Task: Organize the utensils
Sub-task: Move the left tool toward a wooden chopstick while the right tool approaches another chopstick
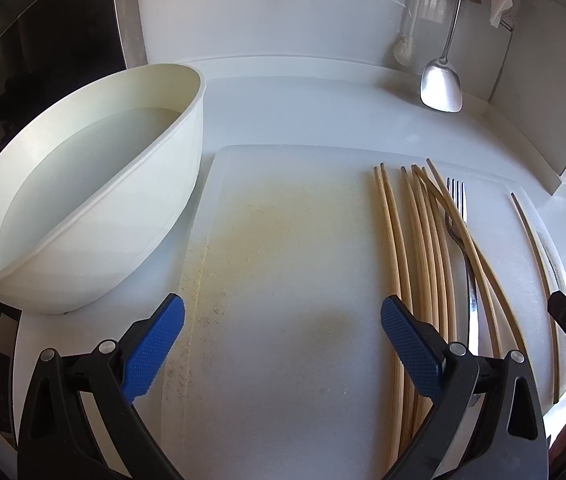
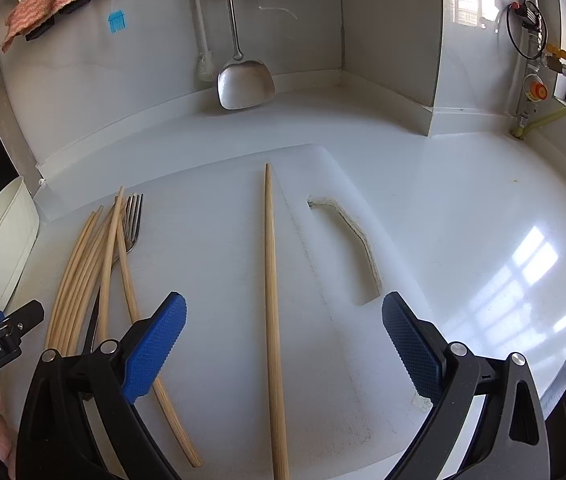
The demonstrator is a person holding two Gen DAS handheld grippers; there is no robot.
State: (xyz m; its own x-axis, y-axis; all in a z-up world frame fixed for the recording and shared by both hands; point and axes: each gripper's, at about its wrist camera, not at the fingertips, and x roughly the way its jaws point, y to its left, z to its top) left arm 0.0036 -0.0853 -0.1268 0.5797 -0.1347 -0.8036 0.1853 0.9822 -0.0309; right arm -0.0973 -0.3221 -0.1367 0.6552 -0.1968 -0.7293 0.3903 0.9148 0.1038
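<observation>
Left wrist: left hand-held gripper [image 1: 282,322] open, empty, over cutting board [image 1: 283,240]; chopstick bundle [image 1: 423,248] crossing fork [image 1: 461,240] at right; basin [image 1: 83,208] beside board. Right wrist: right hand-held gripper [image 2: 284,322] open, straddling single chopstick [image 2: 271,300] apart from bundle; spatula [image 2: 245,80] against wall.

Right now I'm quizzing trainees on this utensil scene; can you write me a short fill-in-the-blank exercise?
1. The metal fork lies among the bundle of ____.
2. One single chopstick lies apart, between the fingers of the ____ claw.
3. The white basin stands to the ____ of the cutting board.
4. Both claws, including the left claw, are ____.

Missing words: chopsticks; right; left; open
</observation>
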